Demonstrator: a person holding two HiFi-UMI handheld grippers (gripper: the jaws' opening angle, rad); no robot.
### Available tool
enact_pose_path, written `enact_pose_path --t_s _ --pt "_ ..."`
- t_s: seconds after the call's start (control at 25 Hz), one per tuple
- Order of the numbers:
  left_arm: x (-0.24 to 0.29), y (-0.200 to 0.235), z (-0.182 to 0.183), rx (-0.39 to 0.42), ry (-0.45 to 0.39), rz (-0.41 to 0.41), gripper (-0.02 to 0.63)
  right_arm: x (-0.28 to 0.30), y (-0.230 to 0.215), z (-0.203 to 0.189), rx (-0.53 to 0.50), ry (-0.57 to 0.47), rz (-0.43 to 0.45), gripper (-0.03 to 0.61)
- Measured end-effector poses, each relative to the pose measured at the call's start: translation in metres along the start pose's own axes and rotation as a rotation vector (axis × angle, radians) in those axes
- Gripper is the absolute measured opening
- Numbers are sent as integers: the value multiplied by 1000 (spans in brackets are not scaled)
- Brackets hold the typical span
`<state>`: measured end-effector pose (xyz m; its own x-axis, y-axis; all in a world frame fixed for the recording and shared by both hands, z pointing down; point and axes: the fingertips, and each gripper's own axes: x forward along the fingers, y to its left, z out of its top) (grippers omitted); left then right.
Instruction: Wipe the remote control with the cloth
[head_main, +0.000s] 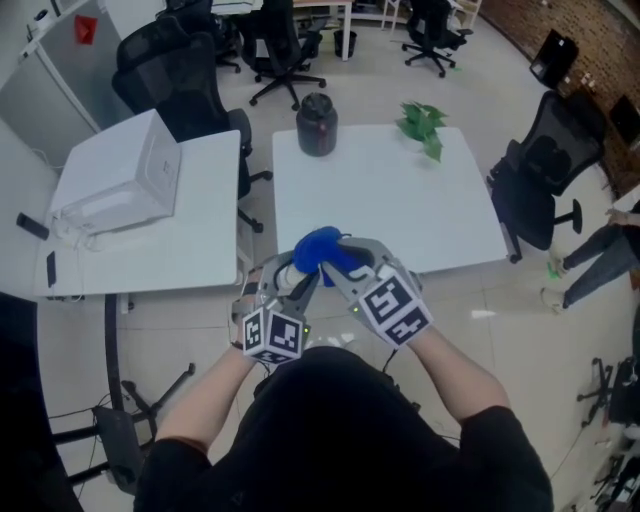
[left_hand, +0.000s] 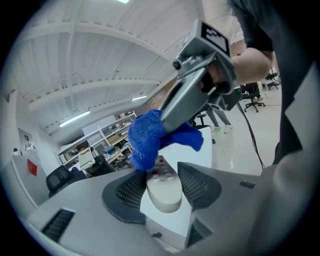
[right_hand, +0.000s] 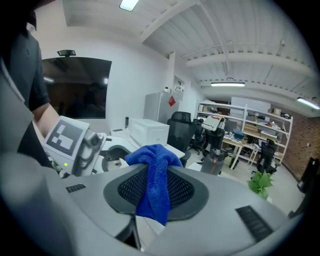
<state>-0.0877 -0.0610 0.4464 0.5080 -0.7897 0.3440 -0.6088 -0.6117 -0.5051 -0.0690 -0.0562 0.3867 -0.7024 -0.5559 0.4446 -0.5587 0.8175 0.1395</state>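
Both grippers are held up in front of the person, above the near edge of the white table (head_main: 400, 200). My left gripper (left_hand: 162, 187) is shut on a white remote control (left_hand: 164, 189), whose buttons point away from the camera. My right gripper (right_hand: 156, 192) is shut on a blue cloth (right_hand: 154, 175), pinched between its black pads. In the left gripper view the blue cloth (left_hand: 147, 137) lies over the far end of the remote, under the right gripper's fingers (left_hand: 185, 97). In the head view the cloth (head_main: 325, 250) bulges just beyond both grippers.
A dark jar (head_main: 317, 124) and a green plant (head_main: 424, 124) stand at the far side of the white table. A white printer (head_main: 120, 180) sits on the left table (head_main: 150, 250). Black office chairs (head_main: 545, 170) surround the tables.
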Motion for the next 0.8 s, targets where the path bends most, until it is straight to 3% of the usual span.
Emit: enact_pose_path --t_s 0.12,0.24,0.56,0.72,0.8 --pt "0 4 2 17 -15 -2 204 6 36 0 -21 16 96 104" --pt "-4 -5 6 88 -55 -37 204 10 46 -6 -26 36 127 104" --pt "-27 -18 12 132 -136 -108 204 7 -1 -19 48 48 42 103" --pt "-31 -17 16 79 -156 -116 204 3 -25 -15 79 26 -4 103" --pt "-29 -8 18 -65 -181 -117 202 -6 -33 -4 95 -27 -39 103"
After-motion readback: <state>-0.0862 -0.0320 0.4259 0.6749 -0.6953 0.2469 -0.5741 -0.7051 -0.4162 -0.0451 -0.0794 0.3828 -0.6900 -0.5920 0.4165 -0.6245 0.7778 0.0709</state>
